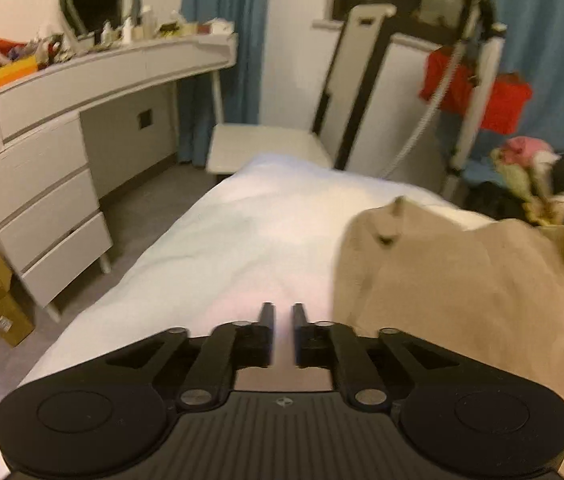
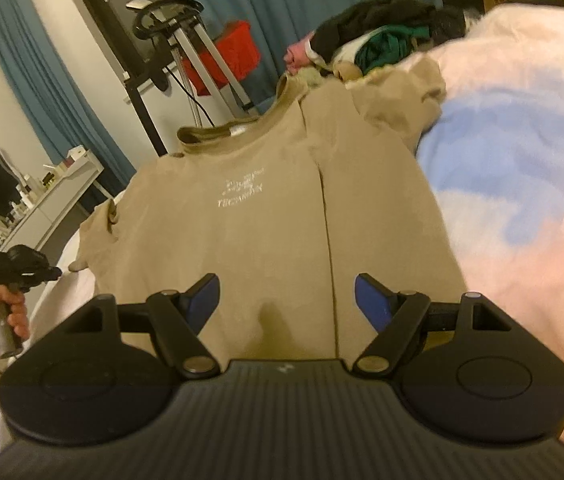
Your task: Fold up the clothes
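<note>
A beige T-shirt [image 2: 266,208] with a small white chest print lies flat on the white bed [image 1: 242,232], with its right side folded over along a lengthwise crease. My right gripper [image 2: 287,282] is open wide above the shirt's lower part, with nothing between its blue pads. My left gripper [image 1: 282,310] has its jaws nearly closed with a narrow gap and nothing between them; it hovers over bare sheet, left of the shirt [image 1: 462,280]. The left gripper also shows in the right wrist view [image 2: 22,270], held in a hand beside the shirt's left sleeve.
A pile of other clothes [image 2: 378,46] lies beyond the shirt's collar. A pink and blue blanket [image 2: 522,152] covers the bed on the right. A grey dresser [image 1: 50,184], a white chair [image 1: 266,148] and a stand with red fabric [image 1: 478,92] stand around the bed.
</note>
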`<state>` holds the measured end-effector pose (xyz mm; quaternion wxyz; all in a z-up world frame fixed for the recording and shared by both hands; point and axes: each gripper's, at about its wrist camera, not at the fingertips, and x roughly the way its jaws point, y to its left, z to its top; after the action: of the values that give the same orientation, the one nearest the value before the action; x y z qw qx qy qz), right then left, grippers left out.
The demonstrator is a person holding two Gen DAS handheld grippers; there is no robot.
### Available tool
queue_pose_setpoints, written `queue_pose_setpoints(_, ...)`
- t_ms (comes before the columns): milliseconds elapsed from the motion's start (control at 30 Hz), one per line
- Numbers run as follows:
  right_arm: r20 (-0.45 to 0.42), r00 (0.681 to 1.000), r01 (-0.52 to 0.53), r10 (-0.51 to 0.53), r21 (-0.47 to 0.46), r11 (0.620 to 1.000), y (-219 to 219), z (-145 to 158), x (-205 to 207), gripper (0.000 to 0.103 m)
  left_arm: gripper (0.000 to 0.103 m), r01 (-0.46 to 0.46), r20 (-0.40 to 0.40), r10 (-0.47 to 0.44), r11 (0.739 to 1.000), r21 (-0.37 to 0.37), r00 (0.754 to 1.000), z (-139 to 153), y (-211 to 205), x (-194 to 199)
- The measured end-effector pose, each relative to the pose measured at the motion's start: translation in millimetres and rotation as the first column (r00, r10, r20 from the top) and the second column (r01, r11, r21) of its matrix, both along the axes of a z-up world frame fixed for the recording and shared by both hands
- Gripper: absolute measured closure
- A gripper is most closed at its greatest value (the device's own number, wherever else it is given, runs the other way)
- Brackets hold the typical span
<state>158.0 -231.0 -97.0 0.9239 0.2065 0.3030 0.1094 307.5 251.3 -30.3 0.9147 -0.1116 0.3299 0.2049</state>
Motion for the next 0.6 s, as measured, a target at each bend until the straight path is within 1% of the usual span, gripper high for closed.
queue_pose_setpoints(100,0.043,0.999,0.0,0.001,-0.022,1.0,-0.9,9.9,-5.6,0.026,0.076,0.078,0.05,-0.078,0.997,0.012,0.996,24.2,-27.5,-35.4)
queue_pose_setpoints(133,0.062,0.998,0.001,0.001,-0.032,0.999,-0.7,13.9,-8.4,0.026,0.07,0.107,0.065,-0.108,0.994,0.019,0.992,33.7,-41.4,-46.0)
queue_pose_setpoints(167,0.082,0.997,0.001,0.003,-0.046,0.999,-0.5,17.9,-12.0,0.026,0.061,0.13,0.08,-0.132,0.991,0.026,0.988,43.5,-56.4,-56.9)
queue_pose_setpoints(200,0.102,0.995,0.002,0.004,-0.059,0.998,-0.3,21.7,-15.7,0.026,0.056,0.154,0.096,-0.157,0.987,0.036,0.983,53.3,-71.8,-68.0)
queue_pose_setpoints(233,0.122,0.993,0.003,0.006,-0.073,0.997,-0.1,25.6,-19.5,0.026,0.05,0.183,0.112,-0.188,0.982,0.05,0.976,63.1,-88.9,-79.3)
queue_pose_setpoints(267,0.141,0.99,0.003,0.009,-0.08,0.997,-0.6,29.5,-23.8,0.026,0.04,0.212,0.129,-0.219,0.975,0.065,0.967,72.9,-105.9,-90.7)
queue_pose_setpoints(300,0.157,0.988,0.002,0.011,-0.082,0.997,-1.9,33.0,-27.4,0.026,0.034,0.24,0.144,-0.249,0.968,0.079,0.958,82.8,-123.1,-102.5)
queue_pose_setpoints(333,0.173,0.985,0.002,0.012,-0.08,0.997,-3.7,36.6,-31.9,0.026,0.023,0.269,0.158,-0.28,0.959,0.09,0.947,92.2,-140.7,-115.2)
queue_pose_setpoints(367,0.187,0.982,0.004,0.011,-0.079,0.997,-5.7,39.9,-36.9,0.026,0.02,0.296,0.17,-0.309,0.95,0.098,0.936,99.2,-157.7,-127.2)
queue_pose_setpoints(433,0.213,0.977,0.007,0.009,-0.076,0.997,-9.4,46.0,-46.7,0.026,0.018,0.358,0.194,-0.373,0.927,0.11,0.907,111.9,-189.6,-151.5)
queue_pose_setpoints(467,0.226,0.974,0.009,0.008,-0.075,0.997,-11.3,49.1,-51.7,0.026,0.013,0.381,0.199,-0.394,0.919,0.103,0.897,114.1,-202.5,-160.2)
queue_pose_setpoints(500,0.236,0.972,0.019,-0.001,-0.074,0.997,-13.8,51.3,-56.0,0.026,0.01,0.404,0.205,-0.415,0.91,0.097,0.886,116.3,-215.5,-168.9)
queue_pose_setpoints(533,0.244,0.97,0.031,-0.012,-0.075,0.997,-16.7,53.3,-60.2,0.026,0.007,0.424,0.209,-0.433,0.901,0.091,0.877,117.9,-227.9,-177.6)
queue_pose_setpoints(600,0.26,0.965,0.057,-0.035,-0.075,0.996,-22.3,57.2,-68.4,0.026,0.005,0.446,0.215,-0.454,0.891,0.088,0.865,117.2,-248.8,-194.5)
